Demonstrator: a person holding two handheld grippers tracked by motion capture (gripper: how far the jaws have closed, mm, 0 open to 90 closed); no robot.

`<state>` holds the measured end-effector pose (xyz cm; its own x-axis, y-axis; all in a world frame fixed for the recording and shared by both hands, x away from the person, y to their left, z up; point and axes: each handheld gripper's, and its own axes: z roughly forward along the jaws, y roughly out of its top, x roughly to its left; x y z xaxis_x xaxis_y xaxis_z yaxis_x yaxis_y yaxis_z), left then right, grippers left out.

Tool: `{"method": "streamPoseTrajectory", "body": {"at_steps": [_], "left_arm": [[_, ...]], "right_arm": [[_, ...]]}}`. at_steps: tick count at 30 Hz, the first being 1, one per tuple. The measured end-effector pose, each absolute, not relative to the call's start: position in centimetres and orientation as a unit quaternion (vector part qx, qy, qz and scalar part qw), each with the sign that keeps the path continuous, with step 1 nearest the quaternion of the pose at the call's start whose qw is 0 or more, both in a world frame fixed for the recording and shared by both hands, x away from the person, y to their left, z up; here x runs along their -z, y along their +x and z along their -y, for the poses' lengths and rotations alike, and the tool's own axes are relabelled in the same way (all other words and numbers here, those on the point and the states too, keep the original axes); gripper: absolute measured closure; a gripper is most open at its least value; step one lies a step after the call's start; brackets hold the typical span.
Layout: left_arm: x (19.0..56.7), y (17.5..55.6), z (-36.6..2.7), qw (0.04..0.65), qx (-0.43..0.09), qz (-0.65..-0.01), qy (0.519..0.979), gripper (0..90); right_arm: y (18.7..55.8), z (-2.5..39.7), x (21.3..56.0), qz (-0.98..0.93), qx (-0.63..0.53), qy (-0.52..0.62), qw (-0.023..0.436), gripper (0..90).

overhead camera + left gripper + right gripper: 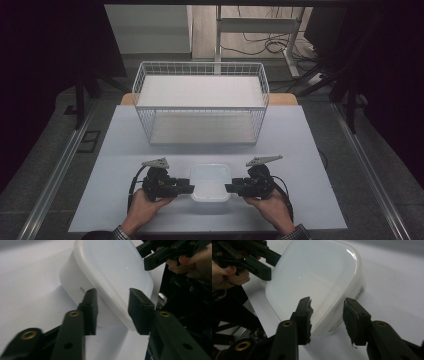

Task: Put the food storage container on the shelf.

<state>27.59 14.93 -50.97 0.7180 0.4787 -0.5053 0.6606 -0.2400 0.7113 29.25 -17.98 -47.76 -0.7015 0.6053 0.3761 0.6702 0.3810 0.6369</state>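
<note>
A white translucent lidded container (210,182) sits near the table's front edge, between my two grippers. My left gripper (191,189) is at its left side. In the left gripper view the jaws of that gripper (112,293) stand open, with the edge of the container (112,270) between them. My right gripper (228,188) is at the container's right side. In the right gripper view its jaws (328,302) are also open around the rim of the container (312,277). Each gripper view shows the other gripper, the right gripper (160,255) and the left gripper (254,261), across the lid.
A white wire basket (200,70) with a flat shelf inside stands at the back middle of the grey table (300,150). Bare table lies between basket and container. Beyond the table are a desk frame and cables on the floor.
</note>
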Motion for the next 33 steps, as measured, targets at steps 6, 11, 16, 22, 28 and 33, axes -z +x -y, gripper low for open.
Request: {"method": "streamPoseTrajectory", "body": {"at_steps": [6,11,16,22,28,33], "left_arm": [[50.9,27.4,-15.1,0.514,0.079,-0.378,0.766,80.5],[50.9,27.4,-15.1,0.510,0.069,-0.389,0.764,81.6],[50.3,27.4,-14.8,0.503,0.052,-0.400,0.765,81.6],[49.4,27.8,-15.1,0.509,0.039,-0.405,0.759,81.5],[48.3,28.1,-15.2,0.509,0.024,-0.402,0.761,81.4],[47.1,28.5,-15.4,0.505,0.007,-0.400,0.765,81.3]], "right_arm": [[28.6,18.5,47.1,0.813,0.414,-0.409,0.007,77.4],[28.2,18.2,47.3,0.806,0.426,-0.412,-0.019,77.9],[28.2,18.0,47.2,0.803,0.433,-0.409,-0.032,78.0],[28.4,17.9,46.2,0.795,0.454,-0.399,-0.040,78.6],[28.8,17.8,45.2,0.793,0.465,-0.392,-0.046,78.7],[29.3,17.5,44.5,0.793,0.470,-0.383,-0.058,78.7]]}}
